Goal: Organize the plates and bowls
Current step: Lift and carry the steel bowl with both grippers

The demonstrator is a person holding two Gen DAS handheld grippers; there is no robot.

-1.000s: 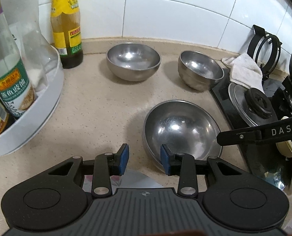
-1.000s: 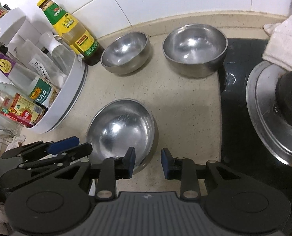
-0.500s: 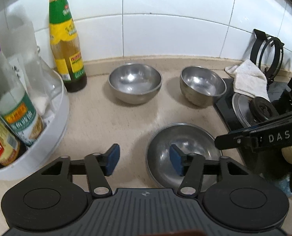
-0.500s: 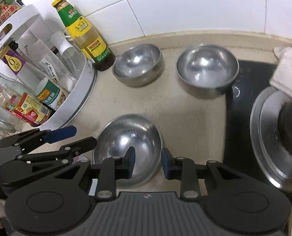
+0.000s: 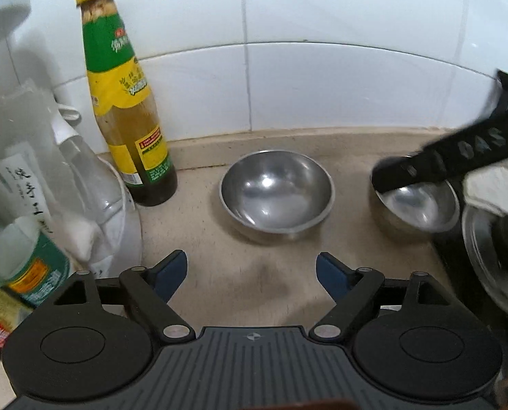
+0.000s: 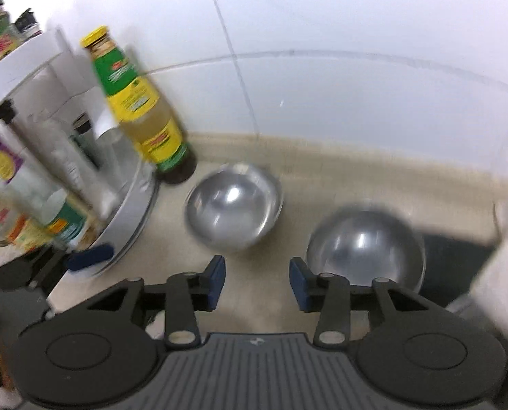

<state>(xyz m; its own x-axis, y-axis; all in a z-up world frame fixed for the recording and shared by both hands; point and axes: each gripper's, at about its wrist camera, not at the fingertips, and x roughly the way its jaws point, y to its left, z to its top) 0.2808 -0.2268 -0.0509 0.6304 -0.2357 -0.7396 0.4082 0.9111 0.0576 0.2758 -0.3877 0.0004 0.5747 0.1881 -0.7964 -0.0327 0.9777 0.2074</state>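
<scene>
The left gripper (image 5: pixel 251 271) is hovering wide open and empty, aimed at the round stainless-steel bowl (image 5: pixel 277 195) sitting on the beige speckled countertop (image 5: pixel 254 283) near the tiled wall. To grasp it well, one finger should be going inside the rim and one outside, low and level. The right gripper (image 6: pixel 256 279), parted and holding nothing, is pointing toward the second shiny steel bowl (image 6: pixel 366 247) further right, beside the black stovetop (image 6: pixel 455 259). A green-and-yellow sauce bottle (image 5: pixel 125 102) is standing far left.
</scene>
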